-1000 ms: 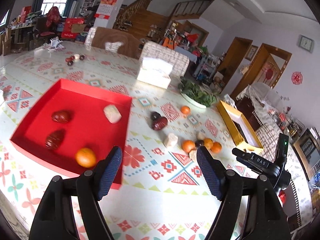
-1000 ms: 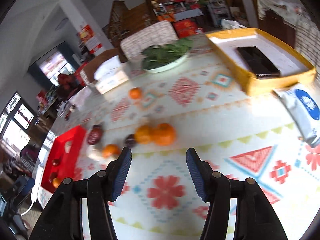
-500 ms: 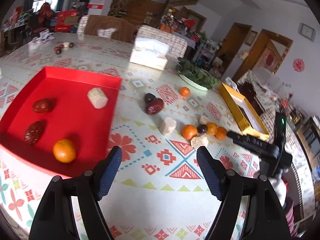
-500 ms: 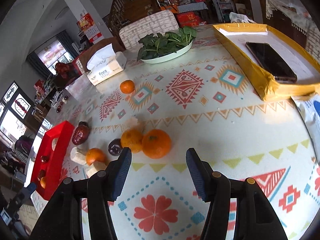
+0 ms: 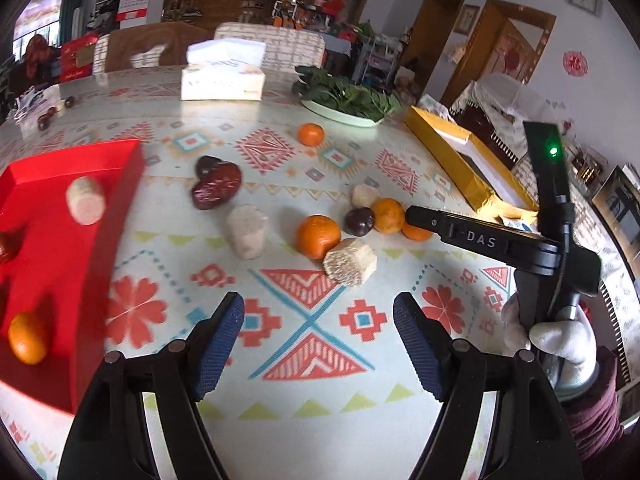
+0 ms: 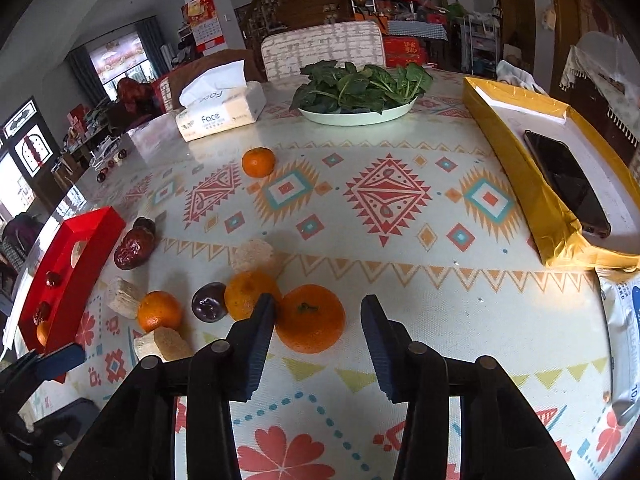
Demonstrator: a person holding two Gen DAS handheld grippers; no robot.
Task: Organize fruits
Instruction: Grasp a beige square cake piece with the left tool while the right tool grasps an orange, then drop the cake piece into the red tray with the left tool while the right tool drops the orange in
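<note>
Our right jaws are closing around an orange.

The big orange (image 6: 310, 317) sits on the worktop (image 6: 400, 240) between the tips of our right gripper (image 6: 318, 312), and the pads do not press it yet. Our left gripper (image 5: 319, 320) hangs open with nothing in it, just short of the tan block (image 5: 350, 261). The red tray (image 5: 60, 240) with some fruit is off to the left.

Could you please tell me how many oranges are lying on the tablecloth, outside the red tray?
4: one alone near the plate of greens, one between the right gripper's closing fingers, one behind it beside the dark plum, one further left. A fifth lies in the red tray.
</note>
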